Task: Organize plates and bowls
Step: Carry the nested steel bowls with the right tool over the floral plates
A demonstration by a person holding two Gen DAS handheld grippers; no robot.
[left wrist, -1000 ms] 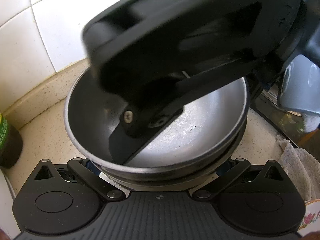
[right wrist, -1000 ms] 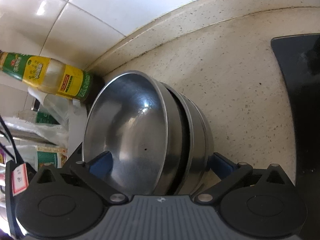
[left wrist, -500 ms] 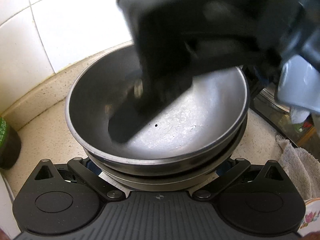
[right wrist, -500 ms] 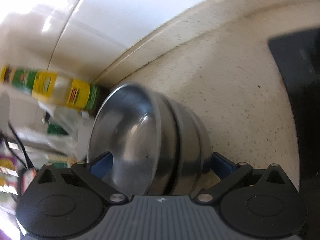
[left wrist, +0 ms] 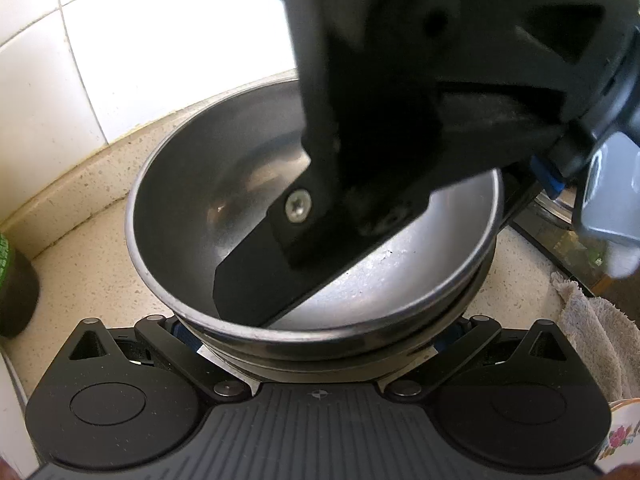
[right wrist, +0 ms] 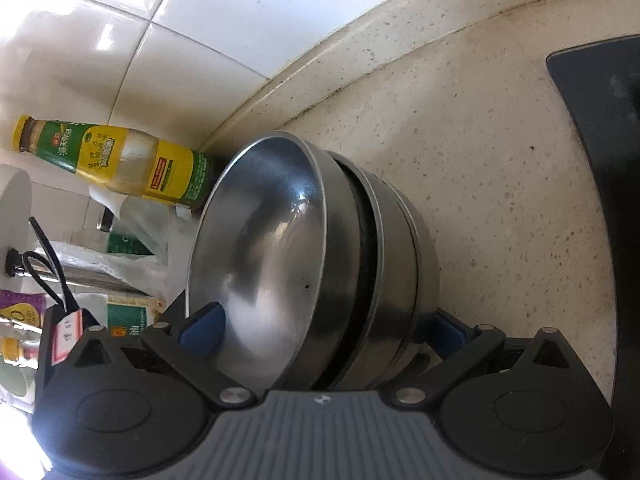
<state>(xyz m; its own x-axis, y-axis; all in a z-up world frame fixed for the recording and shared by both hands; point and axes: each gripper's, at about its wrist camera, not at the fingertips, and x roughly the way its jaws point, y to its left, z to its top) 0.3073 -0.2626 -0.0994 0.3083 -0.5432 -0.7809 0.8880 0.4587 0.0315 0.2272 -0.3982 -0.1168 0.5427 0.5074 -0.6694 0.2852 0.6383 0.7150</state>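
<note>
Nested steel bowls [right wrist: 320, 264] on speckled worktop [right wrist: 480, 160], straddled rim-on by right gripper [right wrist: 320, 332], apparently clamped; left gripper [left wrist: 316, 332] likewise astride, grip unclear.

Nested bowls [right wrist: 320, 264] stand on the counter [right wrist: 480, 160] near its back edge, below the wall. A bottle [right wrist: 116, 160] stands beside them in the corner. A cloth [left wrist: 592, 344] lies opposite.

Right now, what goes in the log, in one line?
bowl stack: nested on counter | right gripper: straddles rim | left gripper: around stack
</note>
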